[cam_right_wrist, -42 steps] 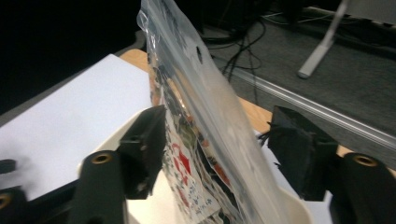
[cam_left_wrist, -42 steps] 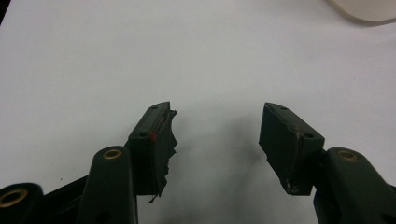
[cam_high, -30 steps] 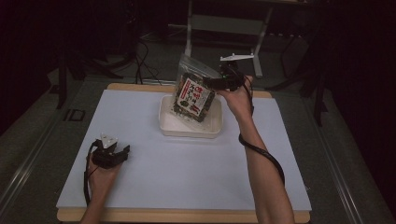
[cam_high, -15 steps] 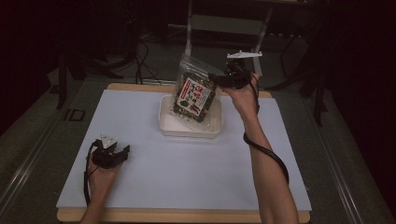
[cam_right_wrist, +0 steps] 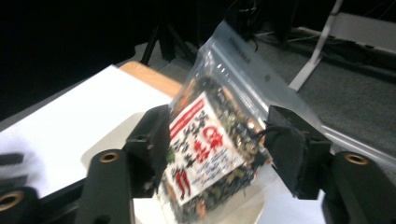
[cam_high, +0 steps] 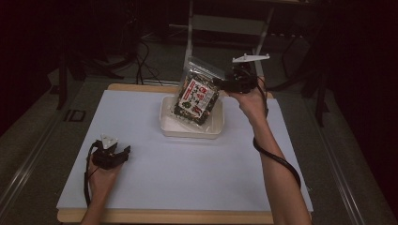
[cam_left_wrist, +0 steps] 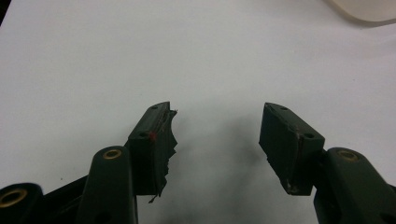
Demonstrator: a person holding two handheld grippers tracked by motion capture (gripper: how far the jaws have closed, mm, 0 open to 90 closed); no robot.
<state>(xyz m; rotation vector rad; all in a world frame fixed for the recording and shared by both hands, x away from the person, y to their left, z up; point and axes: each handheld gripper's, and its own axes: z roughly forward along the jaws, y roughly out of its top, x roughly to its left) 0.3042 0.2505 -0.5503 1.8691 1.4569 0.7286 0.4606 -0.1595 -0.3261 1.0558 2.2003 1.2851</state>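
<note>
The right gripper [cam_high: 224, 83] held the bag [cam_high: 197, 96] at its upper edge, above the far side of the white tray [cam_high: 170, 127], so that the bag hung tilted with its lower end down inside the tray, probably so the tray could take its weight as it was set down or lifted out. In the right gripper view the bag [cam_right_wrist: 212, 144] sat between the two black jaws, which had just been closing; the left jaw lay against it, but whether the right pad [cam_right_wrist: 292, 149] pressed on the film could not be told. The bag was clear, glossy plastic with a flat sealed top strip, stuffed with dark, crumbly dried pieces flecked orange and green, and it carried a white label with red print. The tray was a shallow, rounded rectangle of matt, cream plastic. It sat on a smooth white sheet [cam_high: 141, 187] over a wooden table [cam_high: 164, 216]. The left gripper [cam_high: 123, 152] lay on the sheet near the person's side, well apart from the tray, its jaws wide apart with nothing between them; one rubber pad [cam_left_wrist: 163, 140] looked torn and ragged
</note>
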